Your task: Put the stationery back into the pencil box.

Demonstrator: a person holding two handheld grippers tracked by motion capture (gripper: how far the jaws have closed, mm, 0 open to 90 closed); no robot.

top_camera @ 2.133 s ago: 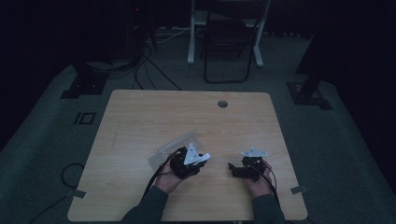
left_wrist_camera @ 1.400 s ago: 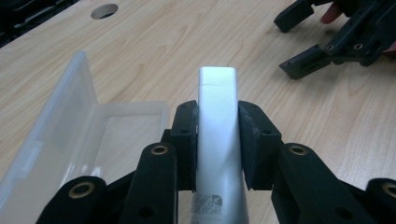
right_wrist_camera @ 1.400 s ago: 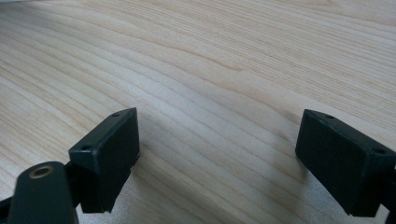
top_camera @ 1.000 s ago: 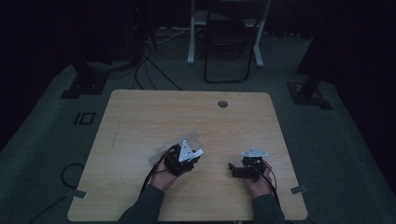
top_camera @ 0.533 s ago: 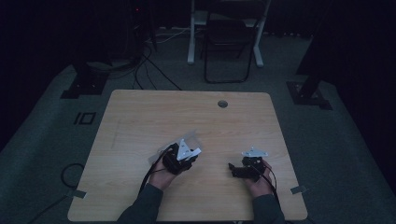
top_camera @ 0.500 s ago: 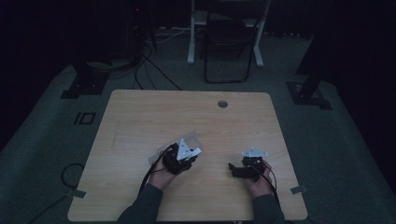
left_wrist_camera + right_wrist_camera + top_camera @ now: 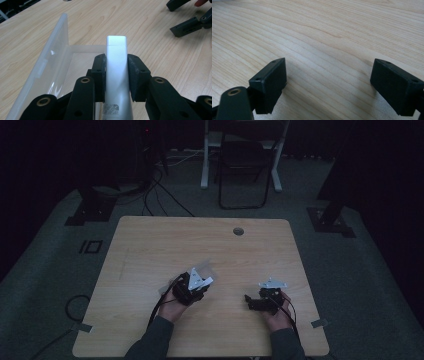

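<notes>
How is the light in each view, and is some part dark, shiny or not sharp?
High view: dim, room nearly black, table faintly lit. Left gripper view: bright, small glare on the clear plastic box; the white block is sharp. Right gripper view: bright, wood grain soft far off, soft shadows under the jaws.

left gripper (image 7: 115, 75) fingers clamped, right gripper (image 7: 332, 85) fingers apart

One white bar (image 7: 116, 72), one clear plastic case (image 7: 50, 72), two grippers on one table (image 7: 150, 245)

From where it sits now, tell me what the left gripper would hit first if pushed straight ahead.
Likely the clear plastic box: the left gripper, shut on a white bar, points over its open tray toward the far wall; depth is uncertain.
</notes>
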